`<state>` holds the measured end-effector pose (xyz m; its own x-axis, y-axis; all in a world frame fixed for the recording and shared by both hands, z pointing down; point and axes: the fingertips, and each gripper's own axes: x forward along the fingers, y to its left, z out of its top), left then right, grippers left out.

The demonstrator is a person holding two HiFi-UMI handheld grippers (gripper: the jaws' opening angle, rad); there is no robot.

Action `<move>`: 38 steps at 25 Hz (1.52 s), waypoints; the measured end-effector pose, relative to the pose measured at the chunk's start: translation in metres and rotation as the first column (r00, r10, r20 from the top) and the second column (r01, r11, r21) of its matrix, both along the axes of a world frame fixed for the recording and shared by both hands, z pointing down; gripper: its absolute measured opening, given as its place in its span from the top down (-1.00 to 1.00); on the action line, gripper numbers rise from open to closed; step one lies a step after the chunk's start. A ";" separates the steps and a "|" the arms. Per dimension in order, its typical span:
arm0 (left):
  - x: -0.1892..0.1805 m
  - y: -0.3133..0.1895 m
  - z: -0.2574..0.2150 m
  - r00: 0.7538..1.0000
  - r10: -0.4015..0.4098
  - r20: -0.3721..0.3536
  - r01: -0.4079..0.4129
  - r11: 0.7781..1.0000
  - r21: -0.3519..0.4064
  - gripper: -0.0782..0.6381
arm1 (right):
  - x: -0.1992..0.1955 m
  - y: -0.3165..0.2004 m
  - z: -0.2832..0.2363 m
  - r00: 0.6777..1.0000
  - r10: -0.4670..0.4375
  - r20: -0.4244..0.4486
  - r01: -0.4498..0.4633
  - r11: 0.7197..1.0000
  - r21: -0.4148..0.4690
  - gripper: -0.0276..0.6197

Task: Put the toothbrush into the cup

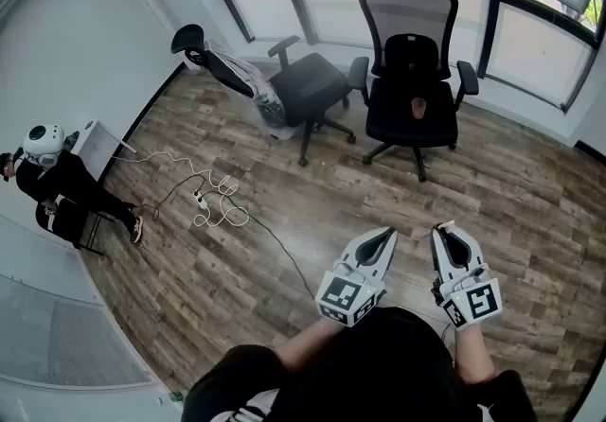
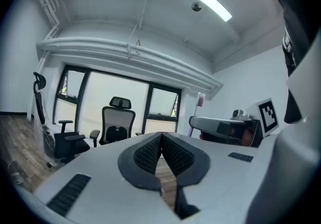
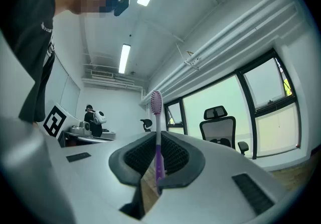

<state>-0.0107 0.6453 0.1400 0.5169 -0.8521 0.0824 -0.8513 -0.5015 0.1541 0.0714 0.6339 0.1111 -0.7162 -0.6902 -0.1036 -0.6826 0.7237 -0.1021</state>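
A purple-and-white toothbrush with a pink head stands upright between the jaws of my right gripper, which is shut on its handle. In the left gripper view the toothbrush pokes up above the right gripper. A small brownish cup sits on the seat of the black mesh office chair ahead. Both grippers are held low and close to the body, well short of the chair: left gripper, right gripper. The left gripper is shut with nothing in it.
A second black chair, draped with a cloth, stands left of the mesh chair. White cables and a power strip lie on the wooden floor. A person sits at the left wall. Windows line the far wall.
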 end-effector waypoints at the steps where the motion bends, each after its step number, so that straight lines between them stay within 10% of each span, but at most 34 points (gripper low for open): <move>1: -0.004 -0.003 -0.001 1.000 -0.007 0.007 0.007 1.000 0.006 0.72 | -0.003 -0.003 -0.001 1.000 -0.008 0.003 0.008 1.000 0.009 0.78; 15: -0.014 -0.032 -0.005 0.993 -0.103 0.051 0.101 0.994 0.030 0.72 | 0.028 -0.032 0.003 0.998 -0.016 0.066 0.015 1.000 0.016 0.78; 38: 0.000 -0.151 0.020 0.999 -0.028 0.024 0.029 0.999 -0.031 0.72 | 0.034 -0.145 0.017 0.998 0.035 0.055 -0.034 0.999 -0.018 0.78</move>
